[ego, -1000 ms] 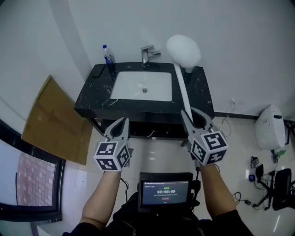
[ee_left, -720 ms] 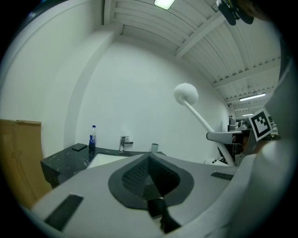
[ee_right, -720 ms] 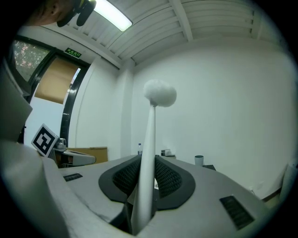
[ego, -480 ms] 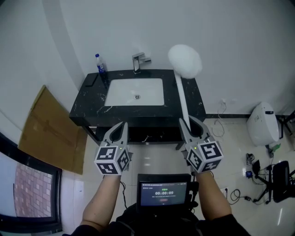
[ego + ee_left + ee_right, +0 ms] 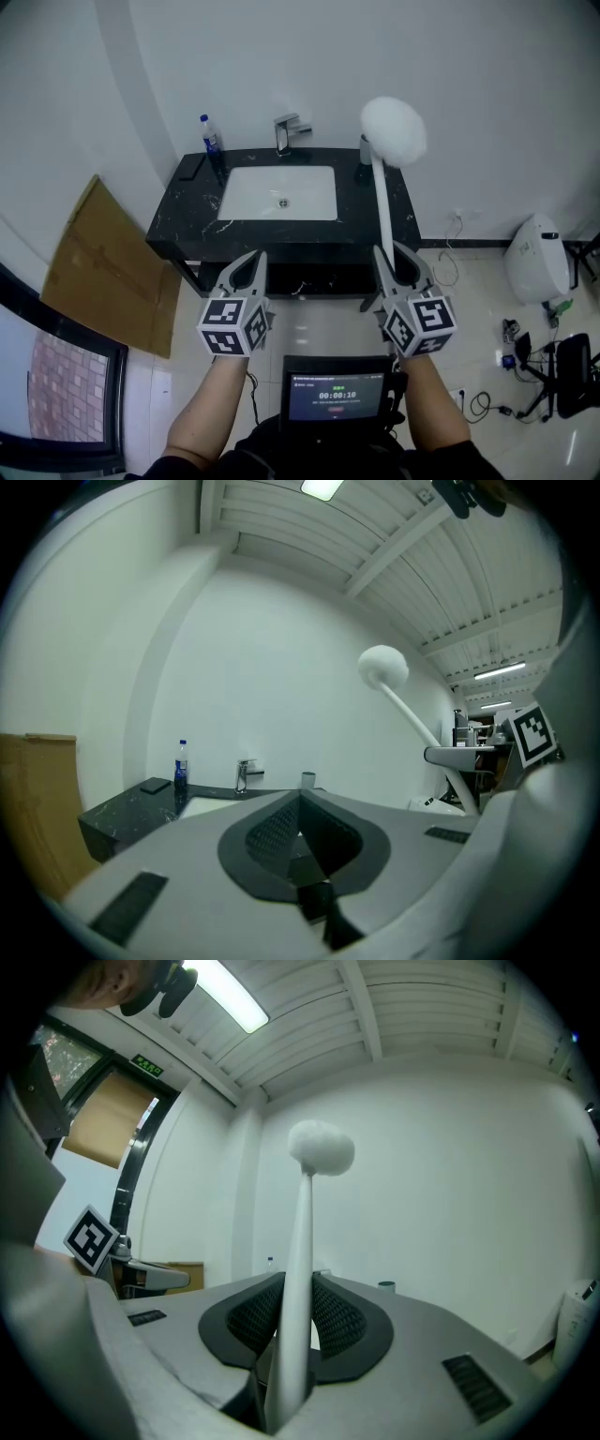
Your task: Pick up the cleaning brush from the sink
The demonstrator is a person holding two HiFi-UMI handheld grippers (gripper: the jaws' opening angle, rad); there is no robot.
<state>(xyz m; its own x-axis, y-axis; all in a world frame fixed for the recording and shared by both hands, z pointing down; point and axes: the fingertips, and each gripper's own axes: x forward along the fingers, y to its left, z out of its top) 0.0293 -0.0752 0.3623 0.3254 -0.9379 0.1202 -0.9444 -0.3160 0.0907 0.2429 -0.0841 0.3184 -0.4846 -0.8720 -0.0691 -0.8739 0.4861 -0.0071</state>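
Observation:
The cleaning brush has a fluffy white head [image 5: 394, 129] on a long white handle [image 5: 383, 211]. It is lifted off the sink and its head stands high over the counter's right end. My right gripper [image 5: 394, 258] is shut on the lower handle, which runs up between the dark pads [image 5: 342, 1321] to the brush head [image 5: 321, 1147]. My left gripper [image 5: 251, 262] is held level in front of the counter, shut, with nothing in it; its pads [image 5: 277, 832] meet. The white sink basin [image 5: 234, 192] lies bare in the black marble counter [image 5: 183, 220].
On the counter stand a blue-labelled water bottle [image 5: 207, 131], a chrome faucet [image 5: 286, 131], a small cup [image 5: 364, 150] and a flat dark object [image 5: 192, 167]. Cardboard [image 5: 103, 262] leans at the left. A white appliance [image 5: 534, 258] and cables sit on the floor at the right.
Both grippers have drifted slightly in front of the counter. The brush stays gripped in the right one, its handle a little more upright against the wall.

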